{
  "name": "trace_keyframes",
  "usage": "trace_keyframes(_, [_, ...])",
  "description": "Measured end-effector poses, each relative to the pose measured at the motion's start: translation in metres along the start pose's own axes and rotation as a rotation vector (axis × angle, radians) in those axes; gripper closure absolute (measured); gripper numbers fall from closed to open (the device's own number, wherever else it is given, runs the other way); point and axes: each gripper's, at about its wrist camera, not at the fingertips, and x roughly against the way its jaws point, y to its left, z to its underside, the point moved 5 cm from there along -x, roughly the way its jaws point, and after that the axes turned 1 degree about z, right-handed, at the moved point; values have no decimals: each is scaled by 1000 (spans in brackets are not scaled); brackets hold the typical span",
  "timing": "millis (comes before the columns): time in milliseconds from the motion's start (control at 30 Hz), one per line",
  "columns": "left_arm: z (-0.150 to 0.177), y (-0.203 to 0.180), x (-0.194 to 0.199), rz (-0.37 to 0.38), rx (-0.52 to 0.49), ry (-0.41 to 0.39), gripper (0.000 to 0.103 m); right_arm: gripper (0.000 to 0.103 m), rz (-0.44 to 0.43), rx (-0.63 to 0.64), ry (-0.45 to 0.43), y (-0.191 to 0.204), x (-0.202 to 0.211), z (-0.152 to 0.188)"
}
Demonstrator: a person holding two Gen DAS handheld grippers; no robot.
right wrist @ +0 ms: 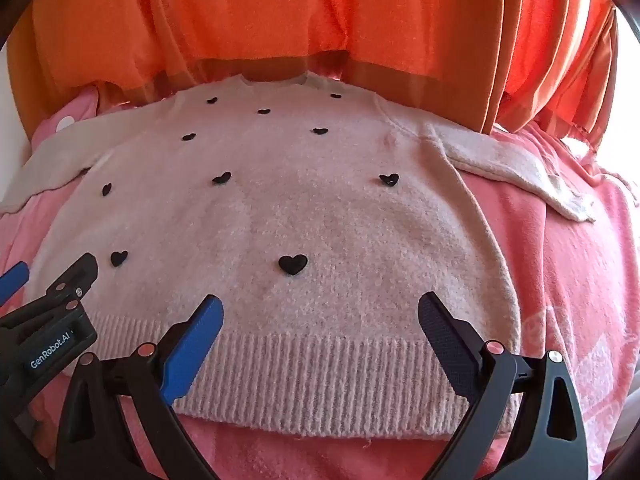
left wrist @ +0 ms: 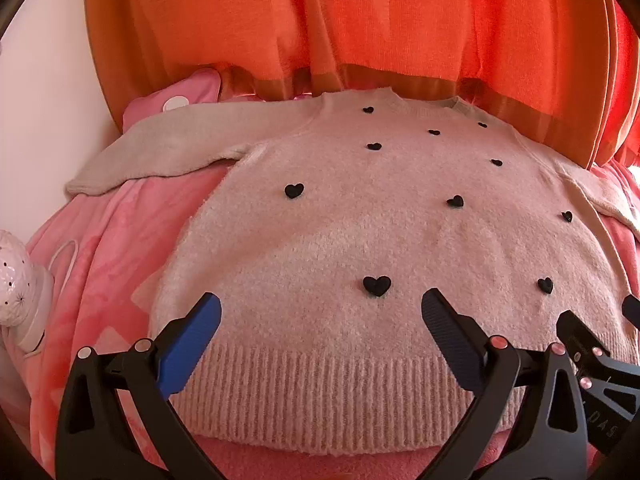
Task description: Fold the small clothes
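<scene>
I have one pink blanket (right wrist: 560, 264) under one pale sweater (left wrist: 360, 232), which lies flat, front up, both sleeves out, its ribbed hem (right wrist: 320, 372) nearest me. My left gripper (left wrist: 320, 320) and right gripper (right wrist: 320, 316) both hover over that hem, jaws spread wide, holding nothing. I judge the fuzzy knit could bunch, or a finger could snag blanket along with hem if I dip low. I count ten black hearts (left wrist: 376, 283) from the left view.
</scene>
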Motion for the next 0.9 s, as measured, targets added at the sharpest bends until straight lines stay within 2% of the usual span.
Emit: trace_keyframes(900, [6, -4, -4, -1, -15, 2, 5, 7, 1, 4, -7, 2, 0, 1])
